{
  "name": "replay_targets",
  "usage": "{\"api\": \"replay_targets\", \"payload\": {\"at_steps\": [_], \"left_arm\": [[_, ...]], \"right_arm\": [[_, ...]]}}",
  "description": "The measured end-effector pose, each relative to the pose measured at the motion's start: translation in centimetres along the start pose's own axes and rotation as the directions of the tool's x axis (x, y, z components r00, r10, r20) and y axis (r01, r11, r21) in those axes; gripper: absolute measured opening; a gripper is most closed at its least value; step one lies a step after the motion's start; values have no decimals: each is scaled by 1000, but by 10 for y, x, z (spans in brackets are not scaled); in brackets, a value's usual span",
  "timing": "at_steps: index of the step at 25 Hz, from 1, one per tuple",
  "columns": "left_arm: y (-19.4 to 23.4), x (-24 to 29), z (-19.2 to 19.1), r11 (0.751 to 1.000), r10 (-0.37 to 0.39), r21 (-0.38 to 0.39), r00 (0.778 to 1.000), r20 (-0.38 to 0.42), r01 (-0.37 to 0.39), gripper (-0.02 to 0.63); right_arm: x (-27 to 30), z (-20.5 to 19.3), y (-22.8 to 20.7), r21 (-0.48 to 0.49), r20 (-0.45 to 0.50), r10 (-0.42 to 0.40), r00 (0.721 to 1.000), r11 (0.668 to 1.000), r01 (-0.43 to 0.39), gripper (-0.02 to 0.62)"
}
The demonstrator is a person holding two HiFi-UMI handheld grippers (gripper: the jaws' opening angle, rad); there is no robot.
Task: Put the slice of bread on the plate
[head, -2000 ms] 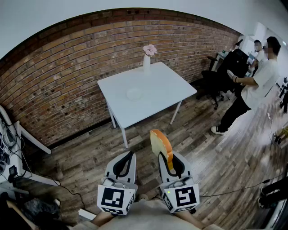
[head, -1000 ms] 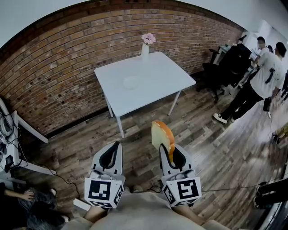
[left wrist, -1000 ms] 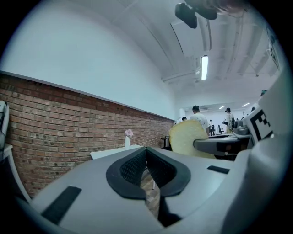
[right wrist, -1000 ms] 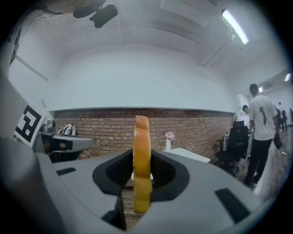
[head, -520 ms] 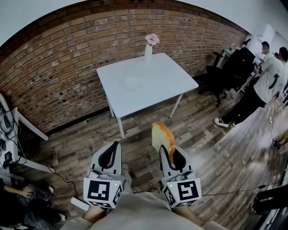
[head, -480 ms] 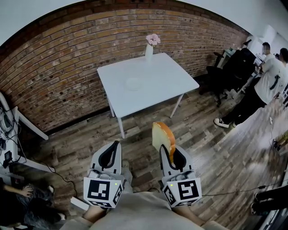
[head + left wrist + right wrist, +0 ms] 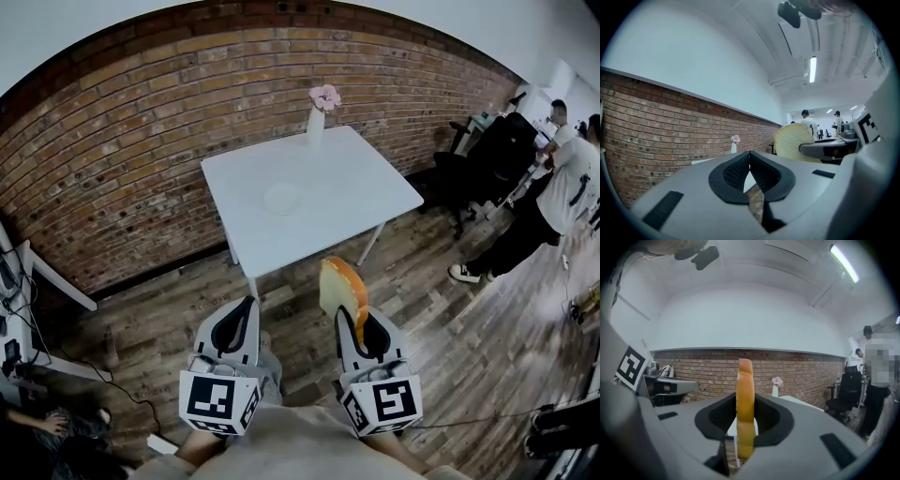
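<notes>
A slice of bread (image 7: pixel 339 292) with an orange crust stands upright on edge in my right gripper (image 7: pixel 351 319), which is shut on its lower part. In the right gripper view the bread (image 7: pixel 745 390) rises between the black pads (image 7: pixel 771 420). My left gripper (image 7: pixel 246 317) hangs beside it, shut and holding nothing; in the left gripper view its pads (image 7: pixel 761 174) meet at the tip. Both are over the wooden floor, short of the white table (image 7: pixel 361 202). A white plate (image 7: pixel 281 198) lies on the table, near its middle.
A white vase with pink flowers (image 7: pixel 319 114) stands at the table's far edge against the brick wall (image 7: pixel 122 141). Two people (image 7: pixel 562 192) and a black office chair (image 7: pixel 487 155) are at the right. A white frame (image 7: pixel 47 281) is at the left.
Both grippers have moved level toward the table, the bread still in the right one. The table now appears a little nearer. The people at the right have shifted.
</notes>
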State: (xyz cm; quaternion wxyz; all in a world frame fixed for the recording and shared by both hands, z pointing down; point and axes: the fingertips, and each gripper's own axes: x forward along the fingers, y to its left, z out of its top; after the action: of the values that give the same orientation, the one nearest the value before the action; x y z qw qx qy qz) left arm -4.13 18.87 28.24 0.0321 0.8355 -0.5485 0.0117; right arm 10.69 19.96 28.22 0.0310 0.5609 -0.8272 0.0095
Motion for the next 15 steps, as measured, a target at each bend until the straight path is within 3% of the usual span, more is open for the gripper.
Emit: {"api": "replay_targets", "payload": {"at_steps": [6,15], "left_arm": [[51,83,9,999,-32,0,999,6,32,11],[115,200,17,992,-124,1,991,-46,124,11]], "right_arm": [[92,8,-13,-18,-4,-12,1000,1000,11,100],[211,11,-41,10,-61,-86,994,996,87,100]]}}
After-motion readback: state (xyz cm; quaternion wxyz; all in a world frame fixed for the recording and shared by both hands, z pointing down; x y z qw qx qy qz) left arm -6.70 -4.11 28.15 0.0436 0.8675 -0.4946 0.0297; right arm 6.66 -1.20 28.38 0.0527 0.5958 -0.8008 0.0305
